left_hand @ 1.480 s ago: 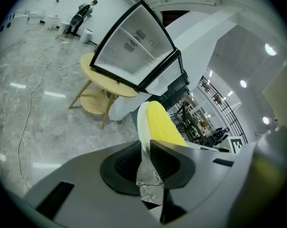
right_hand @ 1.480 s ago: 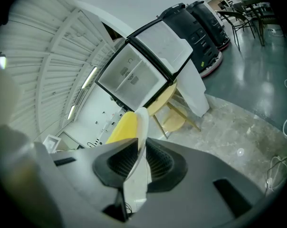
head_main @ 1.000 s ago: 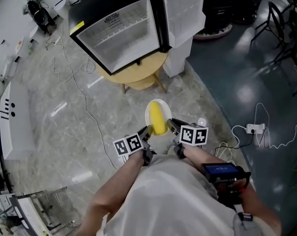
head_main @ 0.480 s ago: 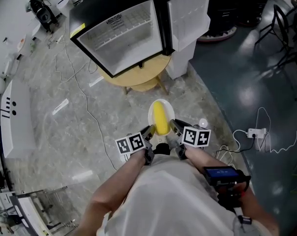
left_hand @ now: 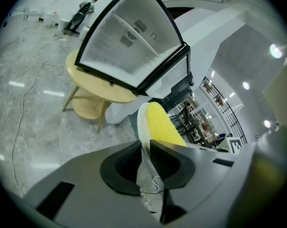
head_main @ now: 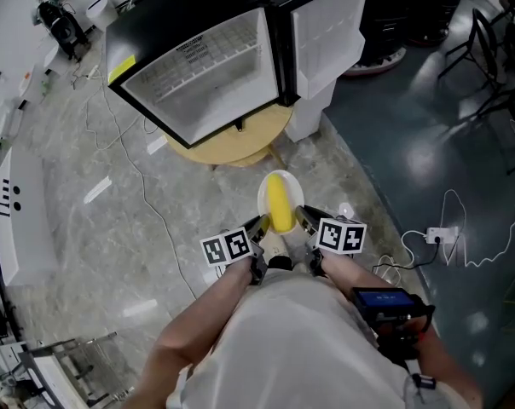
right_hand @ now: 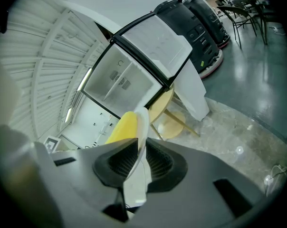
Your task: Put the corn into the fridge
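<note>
My left tongs (left_hand: 143,148) are pinching the rim of a white plate (left_hand: 141,122), its thin edge clamped between the ribbed pads. My right tongs (right_hand: 138,156) grip the opposite rim in the same way. The corn (head_main: 279,203) lies lengthwise on the plate, yellow and bare, between the two pairs of tongs. I hold it all in the air above the grey marbled floor (head_main: 112,220), close in front of me. Ahead, well apart from the plate, stands the fridge (head_main: 198,58), black outside and white inside, with its door (head_main: 326,28) swung wide open to the right. It sits on a small round wooden counter (head_main: 240,135), whose legs show in the left gripper view. Across the upper part of the fridge's inside runs what looks like a wire shelf, though the view is too washed out for me to be sure. The corn points roughly toward the open fridge.
</note>
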Tool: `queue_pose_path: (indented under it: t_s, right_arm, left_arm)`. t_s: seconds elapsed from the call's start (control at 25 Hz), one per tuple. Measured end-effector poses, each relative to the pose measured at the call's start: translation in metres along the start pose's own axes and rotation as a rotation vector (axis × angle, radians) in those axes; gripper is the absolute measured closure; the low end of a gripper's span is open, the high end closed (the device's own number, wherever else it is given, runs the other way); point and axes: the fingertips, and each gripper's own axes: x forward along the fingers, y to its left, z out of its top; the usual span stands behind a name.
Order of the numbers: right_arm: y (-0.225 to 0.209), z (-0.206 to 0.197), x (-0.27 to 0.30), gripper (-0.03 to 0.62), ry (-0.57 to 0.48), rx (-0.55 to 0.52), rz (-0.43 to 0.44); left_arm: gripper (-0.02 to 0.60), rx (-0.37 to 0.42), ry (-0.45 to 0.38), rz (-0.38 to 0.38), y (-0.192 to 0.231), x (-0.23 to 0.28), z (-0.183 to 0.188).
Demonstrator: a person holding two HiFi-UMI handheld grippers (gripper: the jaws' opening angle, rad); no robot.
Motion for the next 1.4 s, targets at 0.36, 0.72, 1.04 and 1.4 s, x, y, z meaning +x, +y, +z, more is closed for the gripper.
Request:
queue_pose_path:
  t_s: [0.36, 0.72, 1.04, 1.4]
  right_arm:
    - [-0.004, 0.032, 0.037, 0.542, -0.008, 0.002, -0.026]
    - [0.007, 0.052, 0.062, 0.542, -0.019, 0.009, -0.032]
    - [0.021, 0.072, 0.09, 0.542, -0.02, -0.014, -0.027]
    - [0.042, 0.083, 0.114, 0.542, 0.007, -0.049, -0.005]
  left_arm:
    - [0.523, 0.002, 0.017, -0.013, 0.015, 0.023, 0.042]
    - [0.523, 0.013, 0.014, -0.027, 0.025, 0.026, 0.078]
    - [0.523, 0.014, -0.022, -0.047, 0.036, 0.025, 0.111]
    - [0.523, -0.006, -0.069, -0.037, 0.049, 0.014, 0.135]
